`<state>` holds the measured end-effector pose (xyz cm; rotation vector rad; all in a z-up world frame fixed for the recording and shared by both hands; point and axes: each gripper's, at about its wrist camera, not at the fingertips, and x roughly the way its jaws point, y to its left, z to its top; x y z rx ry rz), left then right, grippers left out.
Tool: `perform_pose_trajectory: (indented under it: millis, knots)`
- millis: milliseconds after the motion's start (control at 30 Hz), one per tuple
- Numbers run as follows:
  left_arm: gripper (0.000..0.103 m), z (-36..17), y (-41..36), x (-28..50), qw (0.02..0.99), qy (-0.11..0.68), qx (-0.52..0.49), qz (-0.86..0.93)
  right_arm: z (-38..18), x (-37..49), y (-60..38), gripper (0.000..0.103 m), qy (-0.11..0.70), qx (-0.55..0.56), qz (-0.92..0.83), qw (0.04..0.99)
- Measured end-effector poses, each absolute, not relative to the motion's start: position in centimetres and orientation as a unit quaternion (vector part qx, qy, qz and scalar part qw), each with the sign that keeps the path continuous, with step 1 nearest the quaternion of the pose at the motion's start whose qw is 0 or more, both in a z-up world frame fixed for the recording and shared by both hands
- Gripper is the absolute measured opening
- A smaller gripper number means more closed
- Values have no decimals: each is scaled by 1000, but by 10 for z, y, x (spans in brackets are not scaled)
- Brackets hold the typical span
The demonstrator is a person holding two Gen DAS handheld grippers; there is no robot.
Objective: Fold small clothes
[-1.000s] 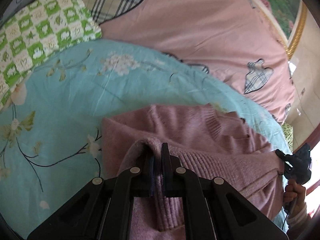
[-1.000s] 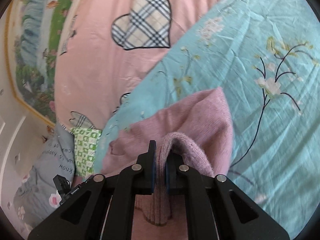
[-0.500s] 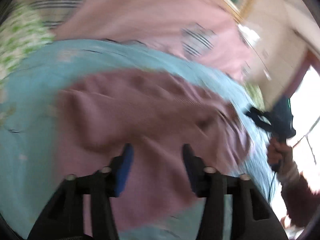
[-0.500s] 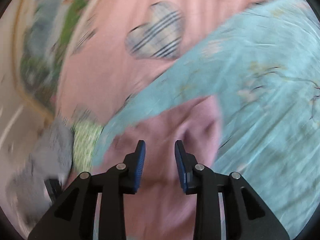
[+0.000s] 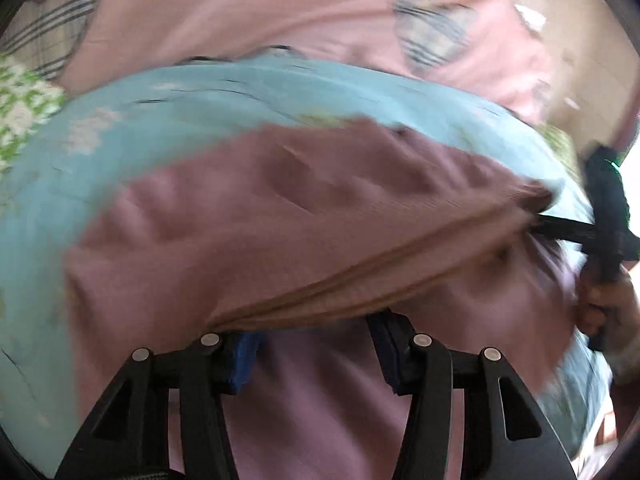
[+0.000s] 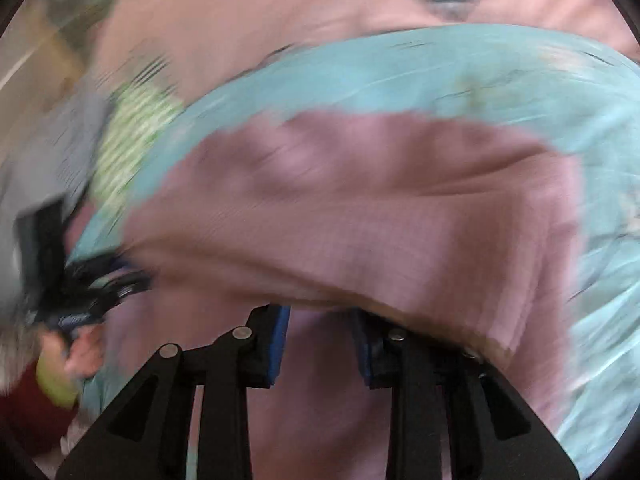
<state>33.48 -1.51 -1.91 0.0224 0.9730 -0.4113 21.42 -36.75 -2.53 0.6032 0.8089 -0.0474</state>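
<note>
A mauve knitted sweater (image 5: 304,216) lies on the light blue floral sheet (image 5: 160,120); it also shows in the right wrist view (image 6: 360,200). Both views are blurred by motion. My left gripper (image 5: 314,344) is open, its fingertips tucked under a folded edge of the sweater. My right gripper (image 6: 320,340) is open too, fingertips under the near fold. The right gripper shows at the right of the left wrist view (image 5: 600,216), at the sweater's right end. The left gripper shows at the left of the right wrist view (image 6: 68,280).
A pink cover with plaid hearts (image 5: 280,8) lies beyond the blue sheet. A green and white checked cloth (image 5: 20,104) sits at the far left, and shows in the right wrist view (image 6: 136,136) beside a grey cloth (image 6: 48,144).
Both grippers were shut on sweater folds a second ago, then opened and let go. They have moved in low under the near edge of the sweater, jaws wider apart.
</note>
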Motion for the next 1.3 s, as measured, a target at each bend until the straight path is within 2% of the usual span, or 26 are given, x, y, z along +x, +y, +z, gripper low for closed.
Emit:
perform_pose_trajectory:
  millis: [67, 100, 200, 300, 367, 533, 667, 833, 900, 967, 1033, 1100, 1167, 1300]
  knots:
    - [43, -17, 5, 365, 873, 463, -19, -154, -26, 209, -400, 31, 341, 337, -72, 874]
    - [42, -16, 13, 375, 876, 462, -33, -139, -27, 204, -410, 31, 323, 354, -84, 874]
    - [42, -14, 39, 396, 880, 457, -85, -93, -26, 187, -425, 31, 285, 387, -128, 867]
    - [47, -7, 59, 390, 884, 449, -111, -63, -22, 166, -423, 31, 269, 387, -141, 870]
    - [55, -1, 64, 372, 885, 445, -122, -69, -16, 157, -416, 31, 265, 380, -134, 876]
    - [55, 8, 46, 305, 885, 436, -106, -126, -1, 154, -374, 31, 276, 350, -56, 893]
    - [57, -3, 31, 269, 876, 447, -93, -155, -9, 149, -341, 33, 306, 338, 8, 890]
    - [57, -26, 55, 250, 873, 464, -97, -117, -32, 126, -345, 34, 324, 353, -29, 877]
    - [55, -31, 69, 249, 871, 464, -111, -116, -37, 108, -356, 30, 319, 355, -59, 877]
    - [46, -33, 79, 249, 872, 463, -114, -113, -42, 94, -370, 26, 315, 374, -86, 868]
    - [44, -31, 83, 245, 872, 462, -117, -108, -41, 81, -376, 26, 306, 393, -100, 861]
    - [46, -26, 85, 236, 874, 462, -118, -95, -35, 72, -373, 28, 304, 384, -111, 865]
    - [55, -19, 86, 224, 875, 460, -124, -91, -30, 65, -366, 29, 306, 376, -117, 867]
    - [57, -11, 86, 192, 871, 457, -151, -100, -19, 51, -344, 31, 286, 381, -93, 874]
